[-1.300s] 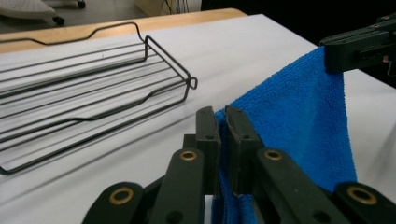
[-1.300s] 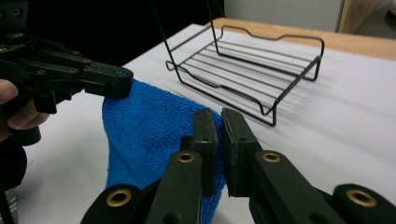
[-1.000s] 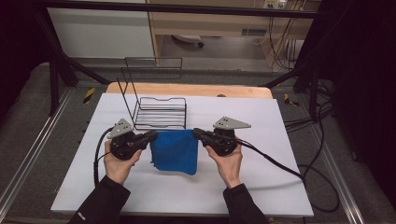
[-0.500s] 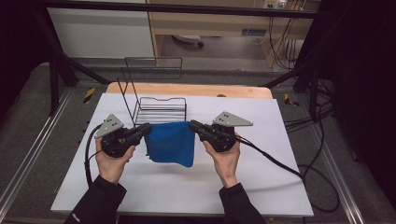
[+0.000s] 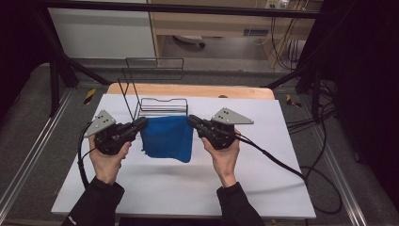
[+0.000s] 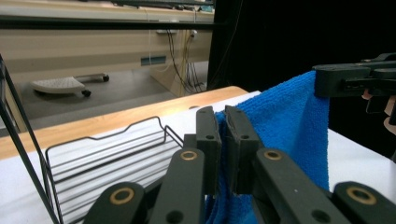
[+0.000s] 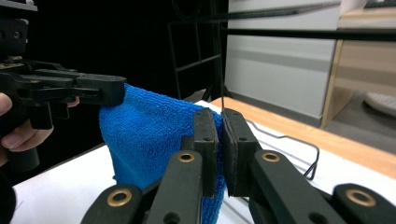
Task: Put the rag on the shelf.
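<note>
Above the white table (image 5: 188, 188), the left gripper (image 5: 139, 125) and right gripper (image 5: 194, 122) each clench an upper corner of the blue towel (image 5: 168, 143), which hangs between them. Behind stands a wire rack (image 5: 160, 106), then a grey floor (image 5: 221, 49) and pale cabinets (image 5: 103, 33).

The wire rack (image 5: 157, 106) stands on the desk (image 5: 188, 188) toward its far edge, left of the middle. Just in front of the rack, the cloth (image 5: 168, 138) hangs above the desk, its top edge near the rack's front rail. The left gripper (image 5: 137, 126) sits at the cloth's left upper corner, in front of the rack's left end; the right gripper (image 5: 194, 121) sits at the cloth's right upper corner, in front of the rack's right end.
</note>
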`<state>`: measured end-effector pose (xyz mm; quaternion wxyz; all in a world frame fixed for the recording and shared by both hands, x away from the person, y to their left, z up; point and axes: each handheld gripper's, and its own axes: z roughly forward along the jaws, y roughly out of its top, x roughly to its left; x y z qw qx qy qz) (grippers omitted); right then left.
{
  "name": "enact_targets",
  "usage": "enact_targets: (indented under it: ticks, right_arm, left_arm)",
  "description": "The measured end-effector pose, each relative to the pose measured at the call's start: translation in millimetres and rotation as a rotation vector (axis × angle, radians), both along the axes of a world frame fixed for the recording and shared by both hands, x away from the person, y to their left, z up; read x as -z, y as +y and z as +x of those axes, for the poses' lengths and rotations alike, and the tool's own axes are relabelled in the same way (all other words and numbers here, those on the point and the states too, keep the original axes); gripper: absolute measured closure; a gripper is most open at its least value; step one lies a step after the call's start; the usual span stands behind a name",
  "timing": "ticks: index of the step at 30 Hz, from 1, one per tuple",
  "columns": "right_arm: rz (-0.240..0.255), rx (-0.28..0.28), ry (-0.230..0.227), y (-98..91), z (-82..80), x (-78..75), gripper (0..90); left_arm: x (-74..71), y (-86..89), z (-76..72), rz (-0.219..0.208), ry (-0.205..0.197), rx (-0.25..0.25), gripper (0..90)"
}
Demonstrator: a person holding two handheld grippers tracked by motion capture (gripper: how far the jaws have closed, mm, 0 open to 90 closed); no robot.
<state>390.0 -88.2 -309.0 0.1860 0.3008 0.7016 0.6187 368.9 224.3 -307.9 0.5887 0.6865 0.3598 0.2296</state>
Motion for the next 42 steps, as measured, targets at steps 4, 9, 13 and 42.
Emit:
enact_targets:
  ticks: [4,9,13,42]
  right_arm:
    - [-0.003,0.012,-0.033,0.6,-1.6,-6.4,85.5]
    - [0.011,0.017,-0.057,0.3,-1.6,-16.0,85.5]
    - [0.002,0.025,-0.084,4.0,-1.8,-23.1,85.6]
    - [0.049,0.052,-0.198,28.9,16.7,-76.8,85.6]
  left_arm:
    - [-5.3,0.2,1.8,-0.008,-0.014,0.000,84.5]
    - [-12.3,-0.8,3.2,-0.014,-0.038,-0.003,84.6]
    - [-17.0,0.9,3.8,-0.016,-0.053,-0.009,84.7]
    - [-69.4,22.2,17.5,-0.131,-0.174,-0.056,84.9]
